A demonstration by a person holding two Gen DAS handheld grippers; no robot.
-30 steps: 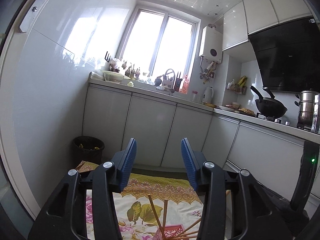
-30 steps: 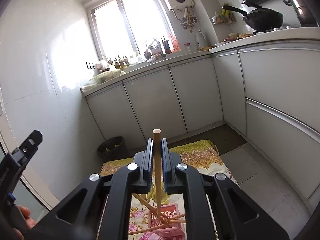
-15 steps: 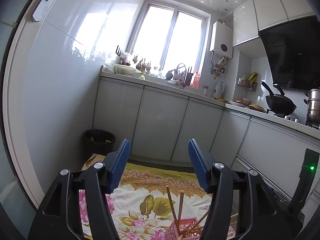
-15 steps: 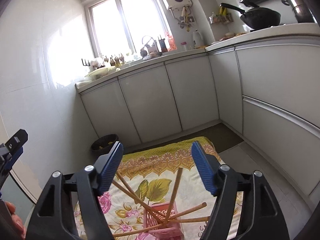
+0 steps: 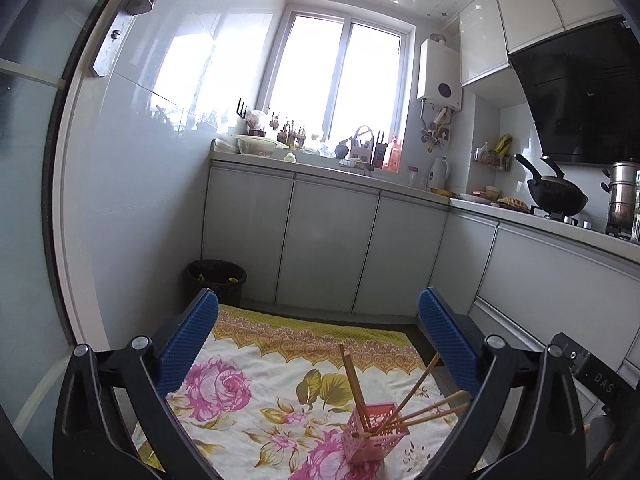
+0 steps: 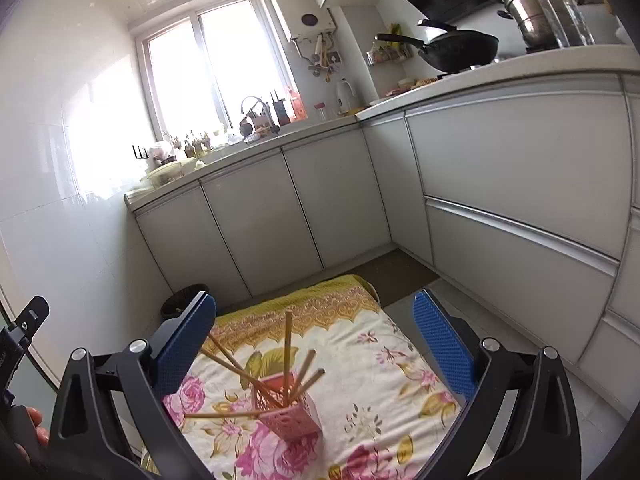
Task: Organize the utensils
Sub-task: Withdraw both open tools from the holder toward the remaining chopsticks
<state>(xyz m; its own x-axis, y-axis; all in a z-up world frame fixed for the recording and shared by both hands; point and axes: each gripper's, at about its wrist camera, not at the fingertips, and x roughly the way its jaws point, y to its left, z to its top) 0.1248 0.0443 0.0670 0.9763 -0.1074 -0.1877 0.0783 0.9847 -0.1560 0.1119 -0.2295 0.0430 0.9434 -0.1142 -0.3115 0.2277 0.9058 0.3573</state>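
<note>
A pink slotted holder stands on a floral cloth spread on the floor. Several wooden chopsticks lean in it at different angles. My left gripper hovers behind and left of the holder. Its jaws are opening wide with nothing between them. My right gripper hangs above and behind the holder, its jaws also opening and empty. The chopstick tops show in the gap between its blue pads, clear of them.
White kitchen cabinets run along the back and right. A black waste bin stands at the cloth's far left corner. A wok and a steel pot sit on the counter. A person's hand shows at the left edge.
The right gripper, which was shut on an upright chopstick, has let it go into the holder and opened wide. The left jaws have widened too. Both grippers have drawn back from the holder.
</note>
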